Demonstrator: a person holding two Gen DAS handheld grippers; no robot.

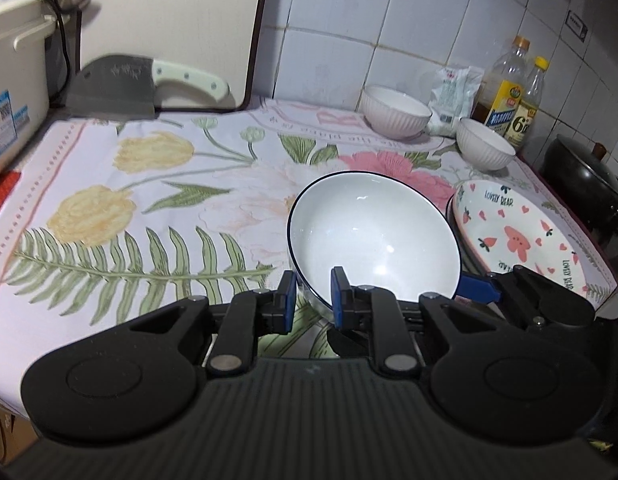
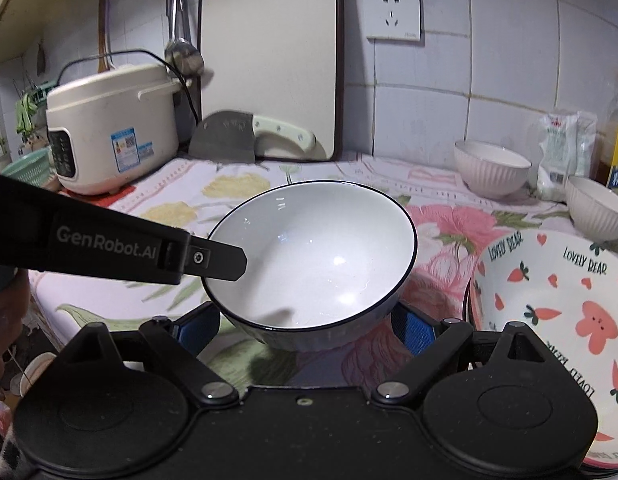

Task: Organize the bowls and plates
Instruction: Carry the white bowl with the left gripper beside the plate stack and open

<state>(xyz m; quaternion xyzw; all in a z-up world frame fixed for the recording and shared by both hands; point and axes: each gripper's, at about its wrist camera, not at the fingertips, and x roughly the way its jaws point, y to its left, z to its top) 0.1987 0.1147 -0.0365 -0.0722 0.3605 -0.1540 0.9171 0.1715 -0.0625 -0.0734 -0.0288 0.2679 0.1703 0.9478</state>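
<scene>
A white bowl with a dark blue rim (image 1: pixel 373 236) (image 2: pixel 313 256) is tilted above the floral cloth. My left gripper (image 1: pixel 313 300) is shut on the bowl's near rim, one pad inside and one outside. My right gripper (image 2: pixel 305 330) is open, its blue pads on either side of the bowl's base; it also shows in the left wrist view (image 1: pixel 479 288). A "Lovely Bear" carrot plate (image 1: pixel 517 236) (image 2: pixel 549 320) lies to the right. Two ribbed white bowls (image 1: pixel 395 110) (image 1: pixel 485 142) stand at the back right.
A rice cooker (image 2: pixel 113 128) stands at the back left. A cleaver (image 2: pixel 253 136) leans on a cutting board (image 2: pixel 269 56). Oil bottles (image 1: pixel 509 88) and a white bag (image 1: pixel 453 96) stand by the wall. A black pot (image 1: pixel 585 176) sits at the far right.
</scene>
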